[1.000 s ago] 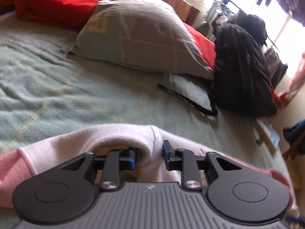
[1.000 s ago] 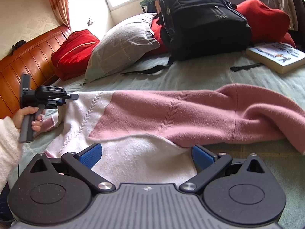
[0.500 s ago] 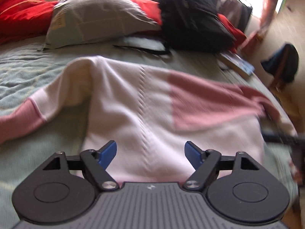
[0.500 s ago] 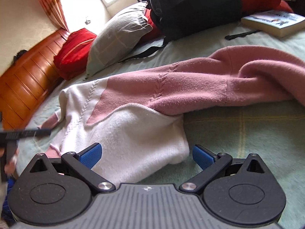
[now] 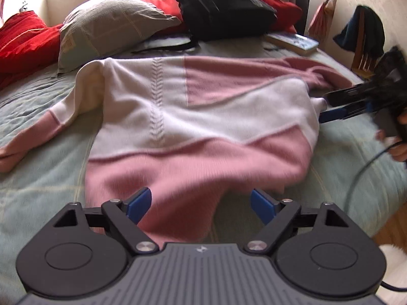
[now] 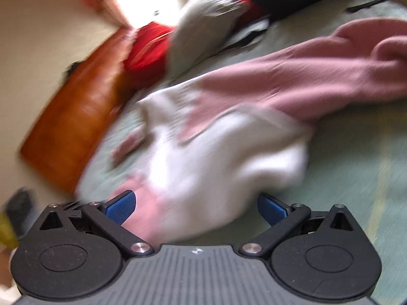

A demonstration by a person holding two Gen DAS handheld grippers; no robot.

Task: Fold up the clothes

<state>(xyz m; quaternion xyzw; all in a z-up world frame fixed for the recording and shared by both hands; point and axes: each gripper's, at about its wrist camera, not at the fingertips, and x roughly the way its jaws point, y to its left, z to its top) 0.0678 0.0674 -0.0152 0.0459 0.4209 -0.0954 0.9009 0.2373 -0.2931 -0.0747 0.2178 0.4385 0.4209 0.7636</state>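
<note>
A pink and white knit sweater (image 5: 203, 117) lies spread on the green bed cover (image 5: 38, 178), its left sleeve (image 5: 33, 134) stretched out. My left gripper (image 5: 201, 203) is open and empty, just above the sweater's pink hem. My right gripper (image 6: 198, 207) is open and empty over the sweater's white part (image 6: 216, 167); this view is blurred. In the left wrist view the right gripper (image 5: 338, 104) sits at the sweater's right side, held by a hand.
A grey pillow (image 5: 112, 30), red cushions (image 5: 23, 40), a black backpack (image 5: 223, 7) and a book (image 5: 295, 43) lie at the bed's far side. A wooden headboard (image 6: 73, 122) stands to the left. A chair with dark clothes (image 5: 363, 35) stands right of the bed.
My left gripper let go of the sweater's shoulder, opened and pulled back to the hem. My right gripper stayed open and swung over the sweater's white part.
</note>
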